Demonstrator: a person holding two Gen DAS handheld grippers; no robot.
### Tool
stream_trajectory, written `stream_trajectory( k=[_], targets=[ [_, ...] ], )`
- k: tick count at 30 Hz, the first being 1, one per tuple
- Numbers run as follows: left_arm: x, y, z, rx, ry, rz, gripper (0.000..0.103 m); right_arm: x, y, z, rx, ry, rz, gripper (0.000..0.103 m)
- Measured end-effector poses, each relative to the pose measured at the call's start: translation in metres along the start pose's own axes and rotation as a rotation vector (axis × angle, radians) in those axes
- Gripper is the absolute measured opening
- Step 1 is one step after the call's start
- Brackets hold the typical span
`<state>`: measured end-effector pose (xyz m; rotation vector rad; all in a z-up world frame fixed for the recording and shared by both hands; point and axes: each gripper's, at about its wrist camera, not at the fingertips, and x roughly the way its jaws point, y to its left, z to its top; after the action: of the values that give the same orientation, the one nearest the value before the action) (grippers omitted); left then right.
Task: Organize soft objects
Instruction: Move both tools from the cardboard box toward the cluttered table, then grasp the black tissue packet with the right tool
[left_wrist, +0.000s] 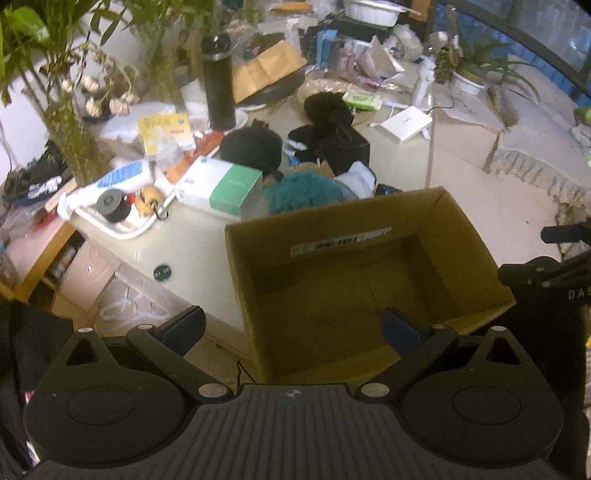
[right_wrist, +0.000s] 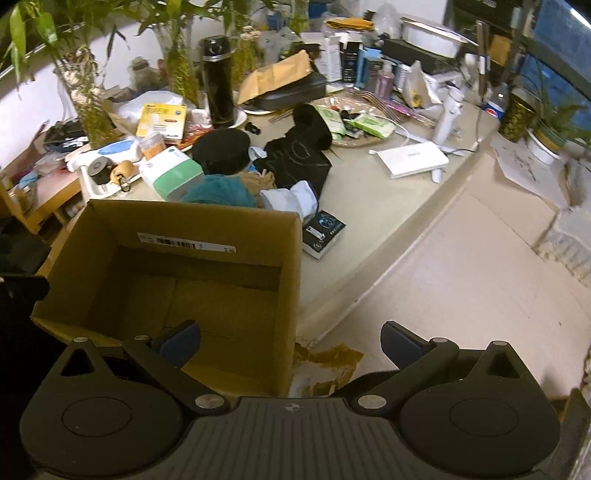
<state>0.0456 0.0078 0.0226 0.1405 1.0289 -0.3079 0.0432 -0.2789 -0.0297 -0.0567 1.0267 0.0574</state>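
Observation:
An open cardboard box (left_wrist: 332, 295) (right_wrist: 177, 280) stands empty at the table's near edge. Behind it lies a pile of soft things: a teal fuzzy item (left_wrist: 304, 192) (right_wrist: 219, 190), a black hat (left_wrist: 251, 149) (right_wrist: 221, 147), black fluffy pieces (left_wrist: 327, 107) (right_wrist: 312, 123), a black cloth (right_wrist: 299, 162) and a light blue cloth (left_wrist: 360, 177) (right_wrist: 291, 197). My left gripper (left_wrist: 293, 330) hovers open over the box's near left corner, holding nothing. My right gripper (right_wrist: 291, 343) is open above the box's near right corner, also with nothing in it. The right gripper's body (left_wrist: 546, 280) shows at the left wrist view's right edge.
The table (right_wrist: 369, 206) is cluttered: a white-green box (left_wrist: 218, 184) (right_wrist: 171, 173), a white tray (left_wrist: 122, 225) with small items, a black flask (left_wrist: 218, 81) (right_wrist: 218, 81), plants (left_wrist: 70, 122), a white router (left_wrist: 404, 123) (right_wrist: 412, 158), and a dark packet (right_wrist: 323, 229). Pale floor (right_wrist: 461, 280) lies to the right.

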Motion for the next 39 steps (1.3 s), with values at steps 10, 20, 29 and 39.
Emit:
stream_trajectory(
  k=[10,20,29,39],
  targets=[
    [-0.005,0.030,0.018,0.010,-0.070,-0.053,0.102,0.008,-0.025,0.019,-0.069,-0.021,0.045,0.103],
    [0.000,0.062,0.045,-0.017,-0.163,-0.065,0.102,0.025,-0.061,0.047,-0.031,-0.101,0.030,0.103],
    [0.022,0.072,0.052,-0.012,-0.258,-0.049,0.102,0.055,-0.079,0.065,-0.043,-0.137,0.023,0.103],
    [0.040,0.087,0.038,-0.075,-0.298,-0.082,0.102,0.099,-0.095,0.082,-0.011,-0.095,0.118,0.103]
  ],
)
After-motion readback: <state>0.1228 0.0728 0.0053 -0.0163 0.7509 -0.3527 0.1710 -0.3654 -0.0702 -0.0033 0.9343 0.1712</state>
